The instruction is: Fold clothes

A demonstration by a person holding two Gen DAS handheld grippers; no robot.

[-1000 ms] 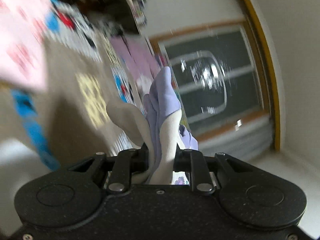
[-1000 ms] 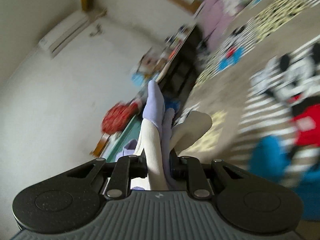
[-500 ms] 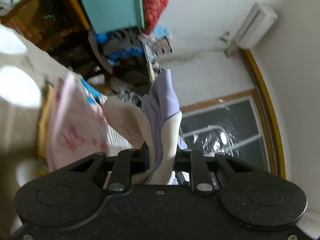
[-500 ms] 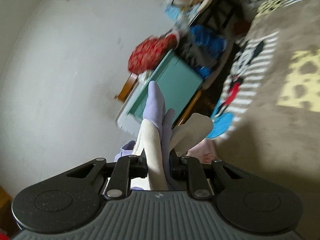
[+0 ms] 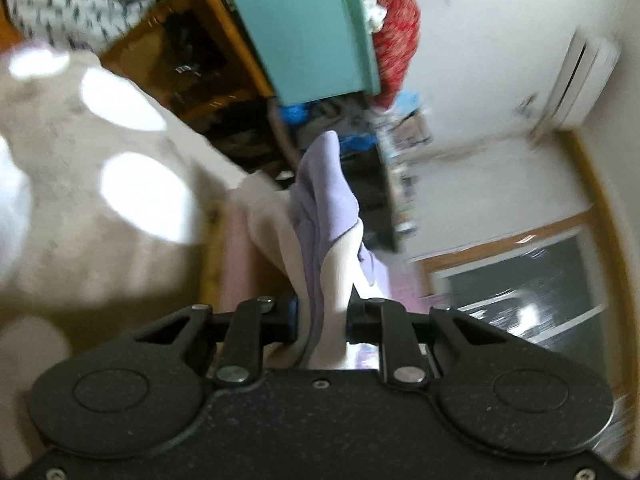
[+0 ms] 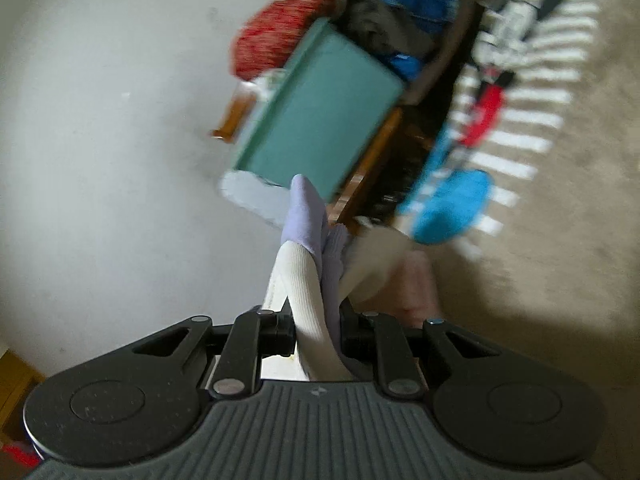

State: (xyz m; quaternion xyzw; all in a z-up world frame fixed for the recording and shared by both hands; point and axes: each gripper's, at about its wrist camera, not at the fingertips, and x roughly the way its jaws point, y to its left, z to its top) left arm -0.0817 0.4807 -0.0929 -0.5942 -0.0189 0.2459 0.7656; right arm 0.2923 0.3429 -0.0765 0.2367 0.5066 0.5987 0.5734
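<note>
My left gripper (image 5: 320,320) is shut on a lilac and white garment (image 5: 324,200), which sticks up between the jaws and hides the fingertips. My right gripper (image 6: 318,328) is shut on the same kind of cloth, the lilac and white garment (image 6: 304,216), with a white ribbed part (image 6: 304,280) running down into the jaws. Both grippers are held up in the air and rolled sideways. A pale pink cloth (image 6: 412,284) lies on the beige blanket (image 6: 540,240) just beyond the right gripper; it also shows in the left wrist view (image 5: 236,256).
A teal box (image 5: 308,28) stands on a wooden frame (image 5: 224,20), with a red bundle (image 5: 396,48) beside it. A patterned grey-white cloth (image 5: 60,16) lies nearby. The beige blanket has cartoon prints (image 6: 480,120). An air conditioner (image 5: 580,76) and a dark window (image 5: 520,300) are on the walls.
Both grippers have swung round, so the views turned from the window and the blanket toward the teal box and wall. Both stay shut on the garment.
</note>
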